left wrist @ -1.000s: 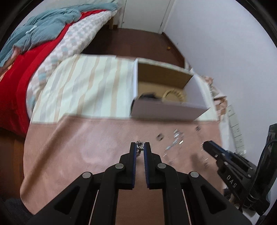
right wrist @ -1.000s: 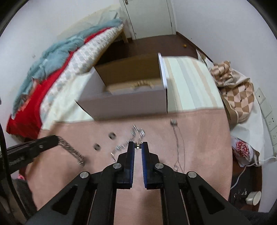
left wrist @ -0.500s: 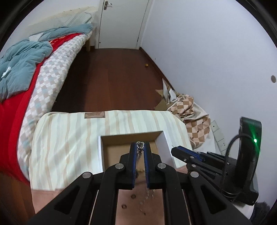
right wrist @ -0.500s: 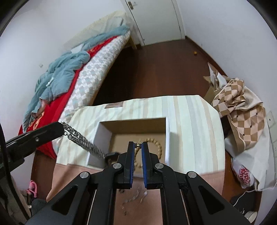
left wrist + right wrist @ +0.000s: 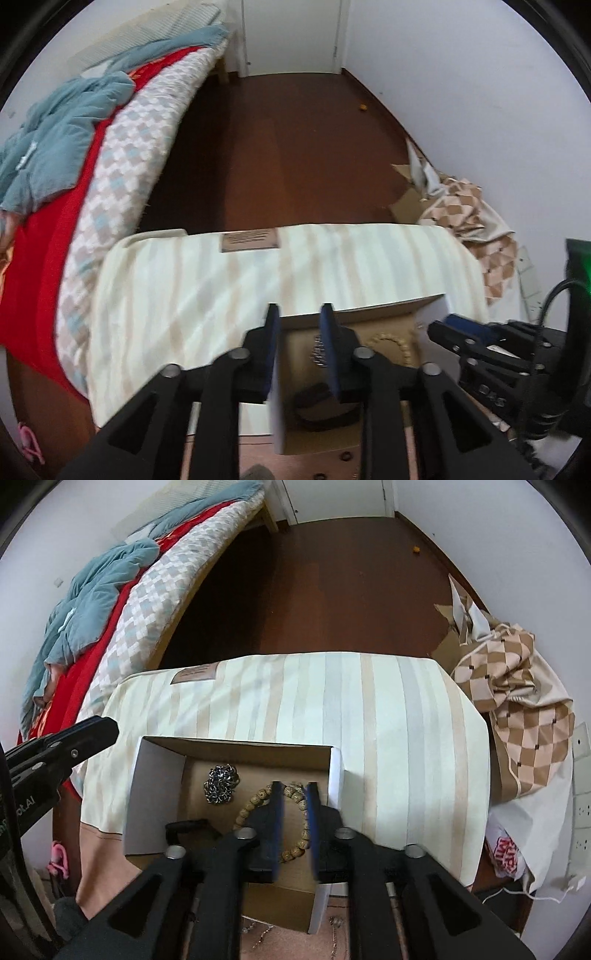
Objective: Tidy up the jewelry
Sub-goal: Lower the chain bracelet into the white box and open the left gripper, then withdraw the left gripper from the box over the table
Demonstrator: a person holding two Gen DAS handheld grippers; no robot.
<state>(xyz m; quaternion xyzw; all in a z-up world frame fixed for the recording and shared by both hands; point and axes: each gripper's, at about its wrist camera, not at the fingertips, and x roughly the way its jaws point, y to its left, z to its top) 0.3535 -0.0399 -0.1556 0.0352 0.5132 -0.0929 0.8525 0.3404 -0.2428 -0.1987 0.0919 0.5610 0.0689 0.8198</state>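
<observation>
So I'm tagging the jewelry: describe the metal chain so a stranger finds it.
On the striped cloth sits an open cardboard box. In its far left corner lies the chain, a bunched silvery heap, unlike the tan bead bracelet beside it.

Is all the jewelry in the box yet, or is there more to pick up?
Not yet. Inside the open cardboard box lie a heap of silver chain, a tan wooden bead bracelet and a black strap. The left gripper and right gripper hold nothing, jaws open over the box. Thin silver necklaces are left on the pink cloth.
</observation>
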